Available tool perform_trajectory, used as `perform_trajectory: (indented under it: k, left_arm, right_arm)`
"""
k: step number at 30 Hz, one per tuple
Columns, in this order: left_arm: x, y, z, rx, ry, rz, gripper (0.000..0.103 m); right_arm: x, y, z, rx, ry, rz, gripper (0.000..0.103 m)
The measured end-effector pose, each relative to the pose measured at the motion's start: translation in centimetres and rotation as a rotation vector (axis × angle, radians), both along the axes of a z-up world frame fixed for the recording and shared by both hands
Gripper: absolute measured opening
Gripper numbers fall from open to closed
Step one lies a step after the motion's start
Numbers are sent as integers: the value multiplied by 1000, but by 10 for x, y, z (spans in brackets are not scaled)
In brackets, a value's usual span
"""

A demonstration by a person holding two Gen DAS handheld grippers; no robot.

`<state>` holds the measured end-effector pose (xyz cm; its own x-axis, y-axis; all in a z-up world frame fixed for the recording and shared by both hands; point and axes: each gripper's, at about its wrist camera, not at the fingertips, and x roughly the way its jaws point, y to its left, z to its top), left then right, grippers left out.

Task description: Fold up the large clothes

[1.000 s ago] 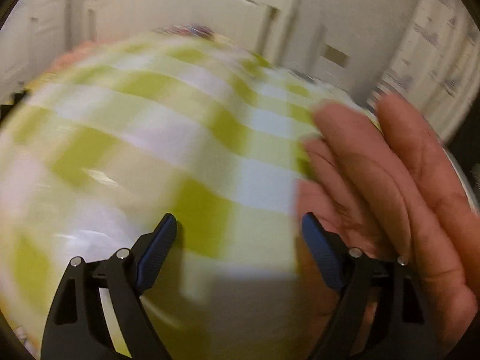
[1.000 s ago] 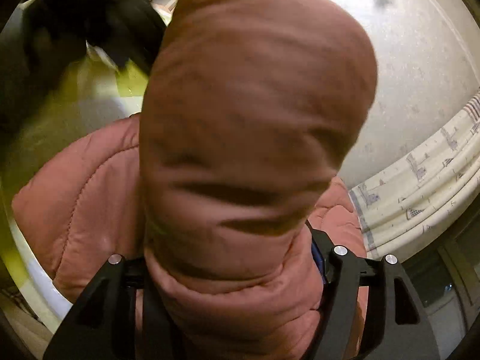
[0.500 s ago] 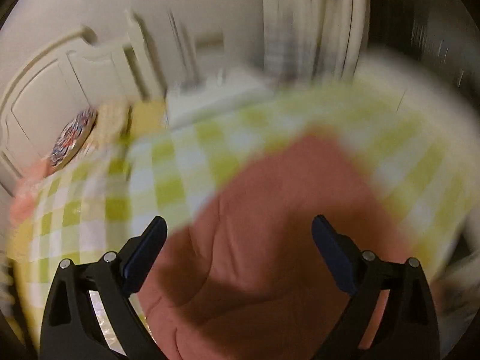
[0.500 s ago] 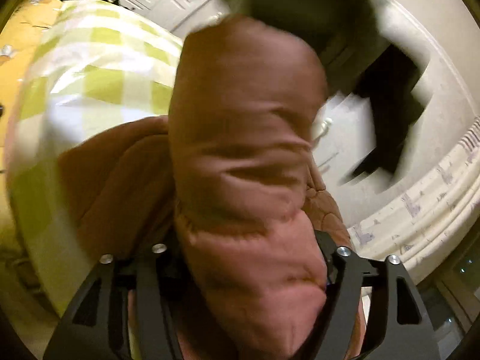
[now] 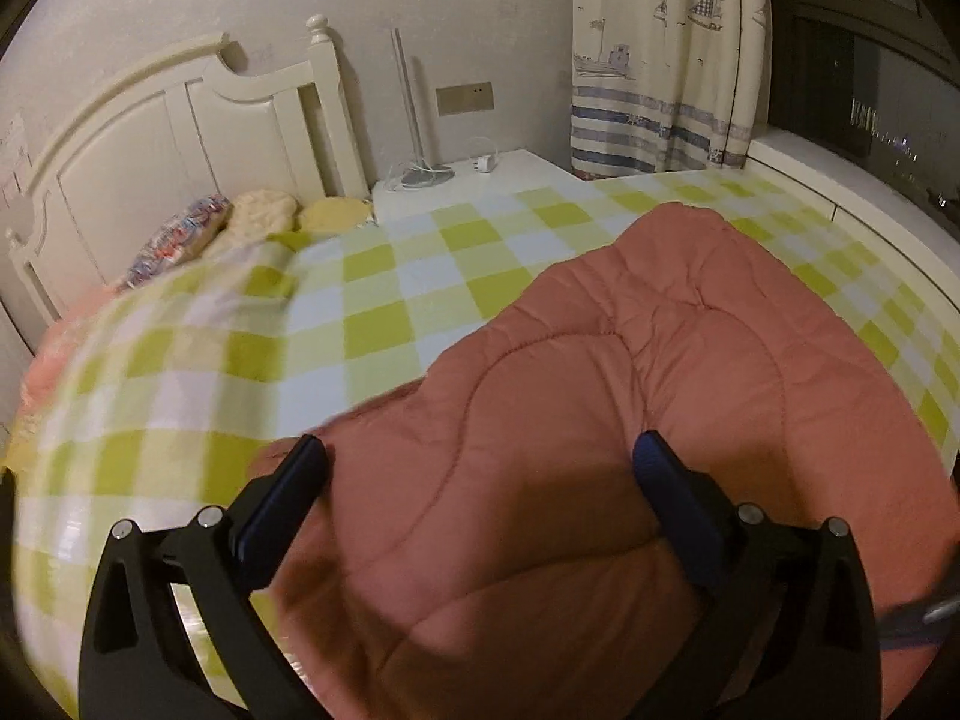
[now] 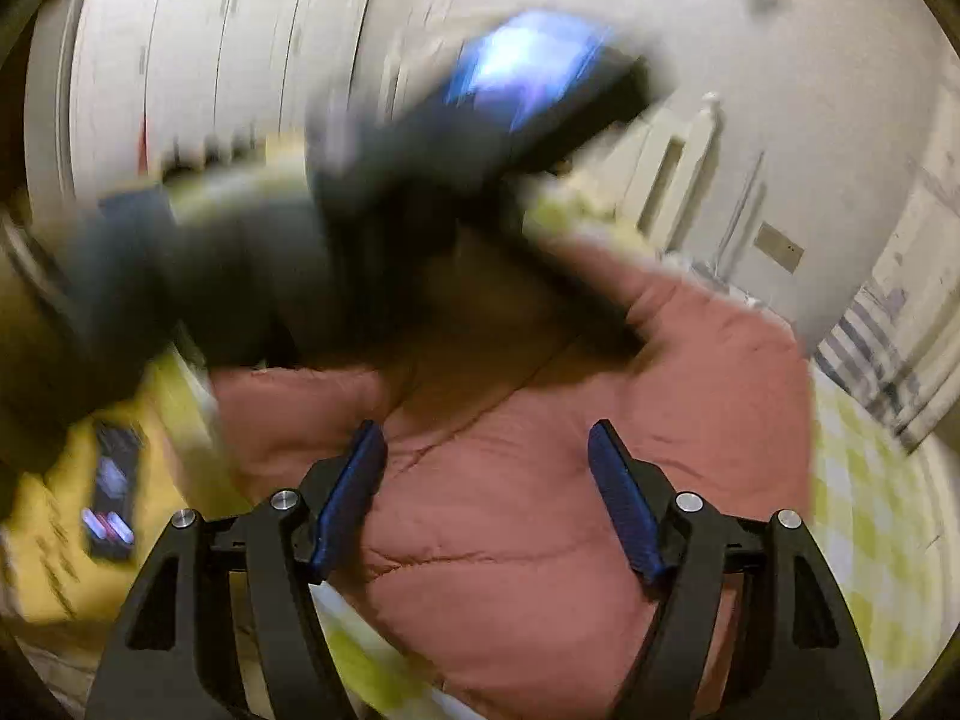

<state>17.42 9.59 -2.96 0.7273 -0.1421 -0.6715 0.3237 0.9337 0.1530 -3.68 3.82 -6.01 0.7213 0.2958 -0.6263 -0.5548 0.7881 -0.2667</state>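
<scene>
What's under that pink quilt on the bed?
The quilt lies on a green checked sheet, which shows around it. Anything beneath its middle is covered.

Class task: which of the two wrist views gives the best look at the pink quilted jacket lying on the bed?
The left wrist view. There the pink quilted jacket is sharp, with stitch lines and its far edge clear against the checked bedsheet. In the right wrist view the jacket is motion-blurred and partly hidden by a dark blurred shape.

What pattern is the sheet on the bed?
Yellow-green and white checks on the bed sheet, clearest in the left wrist view.
</scene>
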Motion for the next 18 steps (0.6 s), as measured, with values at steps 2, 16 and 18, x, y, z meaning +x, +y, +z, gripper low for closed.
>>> perform_trajectory:
  k: [2, 16, 18]
  left_arm:
    - [-9, 11, 23, -16, -36, 25, 101]
    - [4, 36, -42, -126, 55, 260, 101]
    - [0, 43, -40, -148, 51, 272, 101]
  right_arm:
    - [-7, 14, -17, -109, -88, 28, 71]
    - [1, 7, -13, -15, -68, 85, 71]
    - [7, -5, 4, 50, -13, 115, 69]
